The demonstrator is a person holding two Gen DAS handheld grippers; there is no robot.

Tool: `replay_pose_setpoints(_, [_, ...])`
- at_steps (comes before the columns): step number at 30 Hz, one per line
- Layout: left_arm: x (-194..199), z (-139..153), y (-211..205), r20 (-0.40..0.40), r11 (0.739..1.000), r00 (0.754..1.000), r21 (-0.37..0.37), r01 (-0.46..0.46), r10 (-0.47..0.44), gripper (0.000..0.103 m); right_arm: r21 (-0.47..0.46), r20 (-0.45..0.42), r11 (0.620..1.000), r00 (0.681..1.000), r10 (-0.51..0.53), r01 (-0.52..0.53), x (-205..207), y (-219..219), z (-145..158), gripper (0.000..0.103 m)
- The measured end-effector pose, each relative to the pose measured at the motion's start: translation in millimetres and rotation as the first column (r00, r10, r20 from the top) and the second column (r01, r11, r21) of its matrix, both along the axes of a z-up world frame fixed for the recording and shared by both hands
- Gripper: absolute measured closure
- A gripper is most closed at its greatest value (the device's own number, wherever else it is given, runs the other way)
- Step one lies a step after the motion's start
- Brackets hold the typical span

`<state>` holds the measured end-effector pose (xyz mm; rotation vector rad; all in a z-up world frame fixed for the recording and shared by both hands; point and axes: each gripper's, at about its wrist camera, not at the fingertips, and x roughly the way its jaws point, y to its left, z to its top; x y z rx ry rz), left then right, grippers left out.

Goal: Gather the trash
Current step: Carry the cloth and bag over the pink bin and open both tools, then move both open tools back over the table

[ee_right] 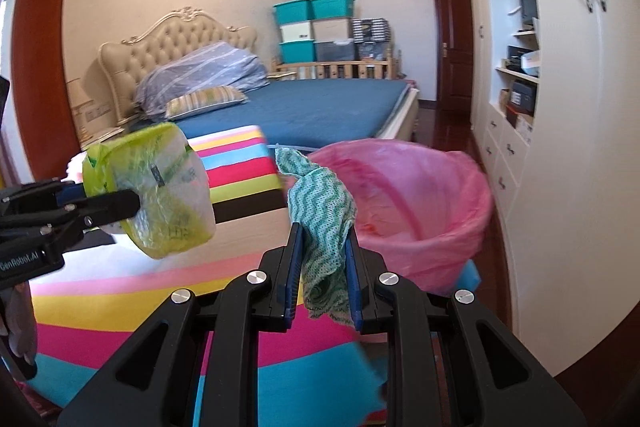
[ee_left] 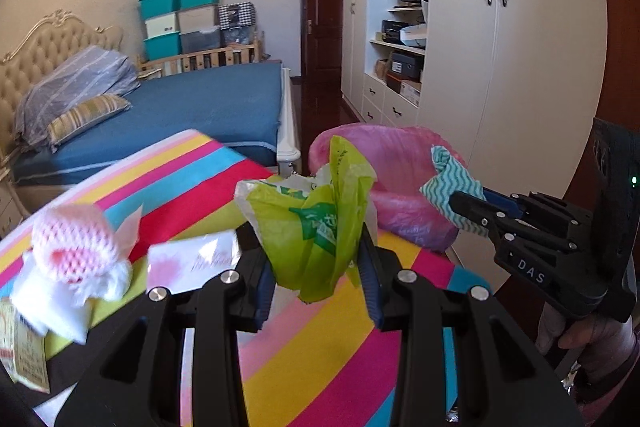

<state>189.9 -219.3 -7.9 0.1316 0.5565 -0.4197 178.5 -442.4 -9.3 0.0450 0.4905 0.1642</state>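
Closest to my left lens, the left gripper pinches a crumpled lime-green plastic bag with white printed panels, the bundle standing up out of the jaws, long axis roughly upright and tilted a little toward the bin. From the right lens, the right gripper is pressed together on a teal-and-white wavy-patterned cleaning cloth; that cloth also runs upward from the pads, its free top corner leaning left of the bin's mouth, its lower tail hanging beneath the pads.

My landmark is the pink-lined round trash bin. Both loads hang just short of its near rim, over the rainbow-striped tablecloth, the bag further from the bin than the cloth. Well away from the bin on the striped cloth lie a pink foam fruit net on white tissue, a small white printed wrapper and a yellowish printed packet.

Risks as I judge them: letting go early would drop either piece on the cloth or floor beside the bin. The bag is springy and could catch the thin liner, dragging it off the rim. The two grippers crowd one opening and may knock together. Motion blur hides how deep the bag sits in the pads, so it may slip.
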Motion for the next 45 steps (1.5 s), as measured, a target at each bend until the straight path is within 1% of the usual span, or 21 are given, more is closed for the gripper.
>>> replay_pose_setpoints(3, [16.9,7.1,-18.4,-0.014,0.999,0.999,-0.006,0.033,-0.033,0.067,-0.005,0.000,0.999,0.999,-0.034,0.034,8.4,-17.4,1.3,0.083])
replay_pose_setpoints(8, [50.1,13.8,-47.8,-0.052,0.998,0.997,-0.032,0.056,-0.057,0.067,-0.036,-0.004,0.997,0.998,-0.070,0.070,29.2,-38.5,4.4,0.083])
replay_pose_setpoints(12, [76.2,16.7,-64.9,-0.077,0.997,0.995,-0.065,0.053,-0.058,0.067,-0.053,-0.003,0.995,0.996,-0.089,0.088,47.3,-47.5,6.0,0.083])
replay_pose_setpoints(17, [102.9,18.5,-84.2,-0.074,0.998,0.996,-0.055,0.042,-0.046,0.066,-0.071,-0.015,0.993,0.995,-0.096,0.095,69.6,-54.0,-0.3,0.082])
replay_pose_setpoints(22, [124.6,15.4,-90.7,-0.097,0.996,0.995,-0.079,0.032,-0.040,0.064,-0.065,-0.020,0.993,0.995,-0.099,0.097,83.1,-56.2,-5.6,0.082])
replay_pose_setpoints(23, [128.3,13.9,-92.3,-0.100,0.995,0.994,-0.088,0.038,-0.046,0.064,-0.060,-0.017,0.994,0.995,-0.096,0.095,86.0,-57.6,-6.6,0.080])
replay_pose_setpoints(24, [131.2,11.5,-94.2,-0.106,0.994,0.993,-0.096,0.047,-0.057,0.062,-0.054,-0.012,0.994,0.996,-0.091,0.090,88.9,-57.1,-7.8,0.078])
replay_pose_setpoints(25, [134.3,10.2,-95.6,-0.108,0.994,0.992,-0.099,0.052,-0.063,0.055,-0.055,-0.009,0.994,0.996,-0.091,0.091,91.7,-57.6,-9.9,0.073])
replay_pose_setpoints(26, [136.8,8.5,-96.3,-0.106,0.994,0.993,-0.095,0.045,-0.055,0.044,-0.059,-0.008,0.994,0.995,-0.096,0.096,93.2,-57.5,-13.1,0.062])
replay_pose_setpoints(28, [139.1,6.1,-94.6,-0.100,0.995,0.995,-0.096,0.012,-0.021,0.038,-0.062,-0.010,0.992,0.994,-0.109,0.108,94.9,-61.1,-16.2,0.047])
replay_pose_setpoints(29, [139.0,4.8,-91.5,-0.107,0.995,0.994,-0.101,0.004,-0.015,0.036,-0.053,-0.008,0.993,0.994,-0.110,0.110,93.1,-63.6,-17.5,0.044])
replay_pose_setpoints(30, [137.9,4.2,-88.4,-0.112,0.995,0.994,-0.103,-0.001,-0.010,0.034,-0.046,-0.005,0.993,0.994,-0.110,0.110,91.1,-65.4,-17.7,0.043])
replay_pose_setpoints(32, [134.7,4.4,-81.2,-0.096,0.996,0.995,-0.090,-0.029,0.020,0.022,-0.043,0.000,0.993,0.994,-0.113,0.113,85.4,-68.3,-18.3,0.041])
replay_pose_setpoints(35, [128.5,5.8,-69.2,-0.081,0.995,0.995,-0.076,-0.062,0.056,0.014,-0.038,0.012,0.993,0.994,-0.113,0.113,75.8,-70.2,-16.3,0.040])
replay_pose_setpoints(36, [125.3,6.7,-63.9,-0.081,0.995,0.994,-0.074,-0.072,0.066,0.013,-0.035,0.018,0.993,0.994,-0.112,0.113,71.8,-70.4,-15.1,0.040])
replay_pose_setpoints(38, [115.5,9.8,-51.7,-0.069,0.992,0.993,-0.074,-0.101,0.096,0.007,-0.028,0.031,0.994,0.994,-0.108,0.109,63.3,-69.4,-11.8,0.037])
replay_pose_setpoints(40, [105.6,14.2,-41.3,-0.045,0.990,0.992,-0.076,-0.121,0.118,0.005,-0.028,0.042,0.994,0.994,-0.103,0.104,55.1,-64.9,-9.1,0.037])
replay_pose_setpoints(43, [84.5,19.0,-21.2,-0.005,0.988,0.991,-0.070,-0.136,0.136,0.005,-0.027,0.043,0.996,0.995,-0.087,0.088,46.1,-57.5,-6.8,0.036])
replay_pose_setpoints(45, [68.2,22.2,-5.0,0.018,0.987,0.988,-0.053,-0.149,0.151,0.005,-0.020,0.038,0.997,0.996,-0.076,0.077,40.6,-51.3,-7.6,0.035])
